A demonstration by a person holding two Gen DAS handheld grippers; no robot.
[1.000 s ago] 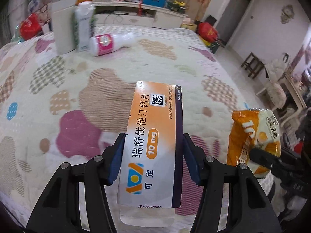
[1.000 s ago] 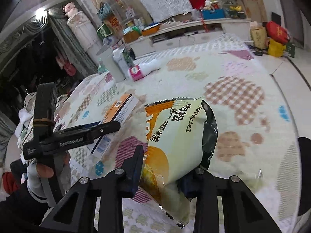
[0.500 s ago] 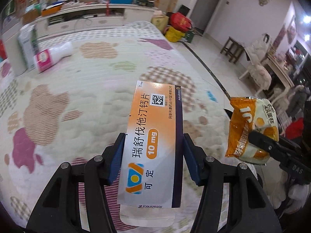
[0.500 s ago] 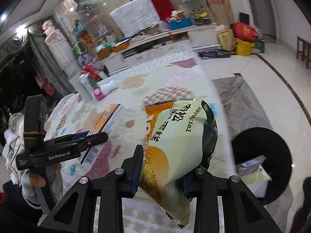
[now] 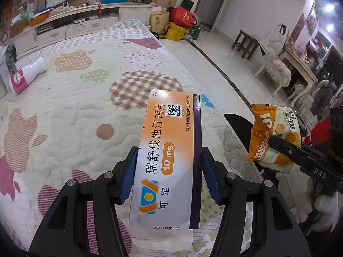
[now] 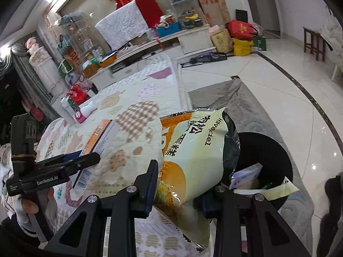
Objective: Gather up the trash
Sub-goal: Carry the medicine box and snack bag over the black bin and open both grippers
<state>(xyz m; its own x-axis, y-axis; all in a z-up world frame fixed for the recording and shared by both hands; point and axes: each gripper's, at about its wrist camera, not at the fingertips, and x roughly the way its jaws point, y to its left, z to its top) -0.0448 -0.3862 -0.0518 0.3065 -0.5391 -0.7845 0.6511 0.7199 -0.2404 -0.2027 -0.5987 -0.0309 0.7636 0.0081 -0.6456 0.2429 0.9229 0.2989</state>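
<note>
Far left on the patterned bed (image 5: 70, 115): one white bottle (image 5: 26, 75) with a pink label, lying on its side, well apart from everything held. Nearer, one orange medicine box (image 5: 169, 156), clamped at both long edges by the jaws of the left gripper (image 5: 168, 174), carried above the quilt near the bed's right edge. Further right, one orange-and-cream snack bag (image 6: 193, 160), pinched in the jaws of the right gripper (image 6: 179, 185) — crumpled where the pads bite, the rest sticking up and forward. Two grippers, two pieces of trash, one apiece. Only in the right wrist view: the black bin (image 6: 278, 150) on the floor beside the bed, already holding a few wrappers and a small carton, with the snack bag just left of its rim — plus a hand (image 6: 25, 205) around the left gripper's handle. In the left wrist view, just a dark sliver of that bin behind the box. Both grippers angled downward.
</note>
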